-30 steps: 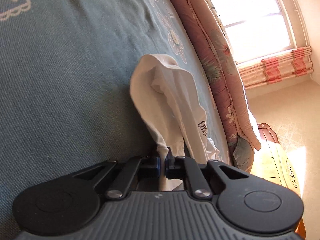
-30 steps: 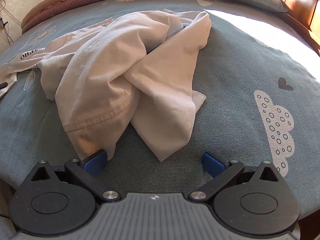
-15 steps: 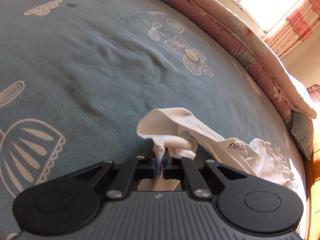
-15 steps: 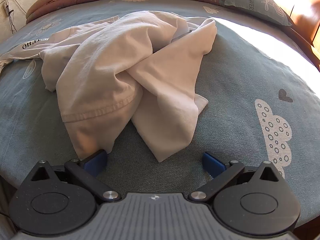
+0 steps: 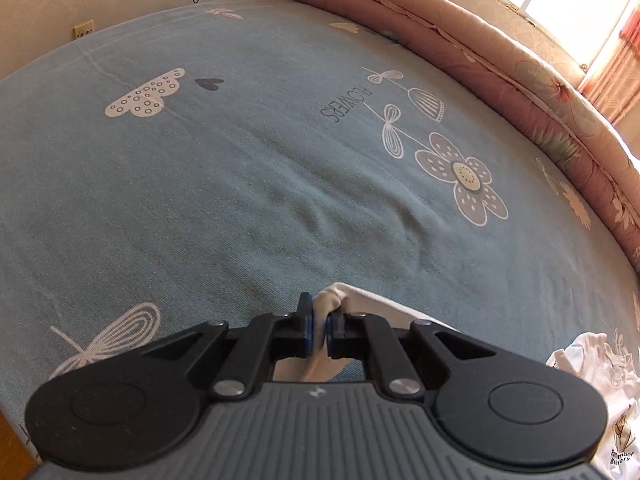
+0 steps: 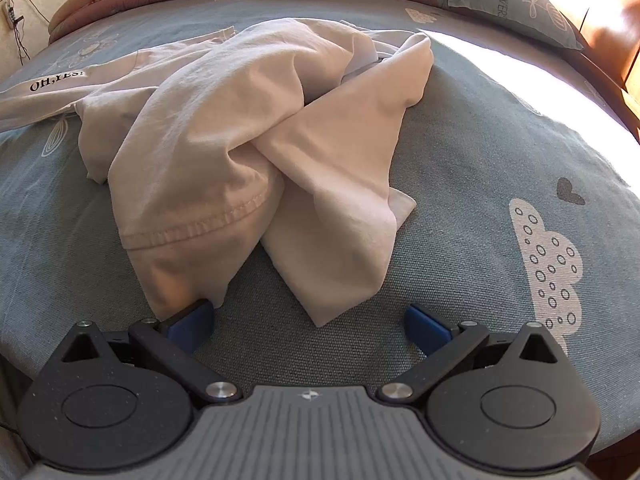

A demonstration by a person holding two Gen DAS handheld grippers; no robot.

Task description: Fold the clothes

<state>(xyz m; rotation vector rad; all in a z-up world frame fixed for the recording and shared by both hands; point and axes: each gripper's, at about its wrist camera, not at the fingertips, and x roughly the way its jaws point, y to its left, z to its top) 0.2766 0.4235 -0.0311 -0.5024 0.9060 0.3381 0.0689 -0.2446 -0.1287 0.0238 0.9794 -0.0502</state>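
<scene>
Bedsheet (image 6: pixel 480 152) bears crumpled shirt (image 6: pixel 248 152), left claw (image 5: pixel 319 326) pinching it.

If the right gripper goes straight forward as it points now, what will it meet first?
Probably the white garment: its two hanging corners lie just ahead of the open right gripper, with only bare bedsheet between. Depth is hard to judge.

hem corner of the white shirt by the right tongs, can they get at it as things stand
Probably yes. The right tongs are open and empty just above the bedspread, and the white shirt has its stitched hem corner beside the left pad; nothing lies between.
</scene>
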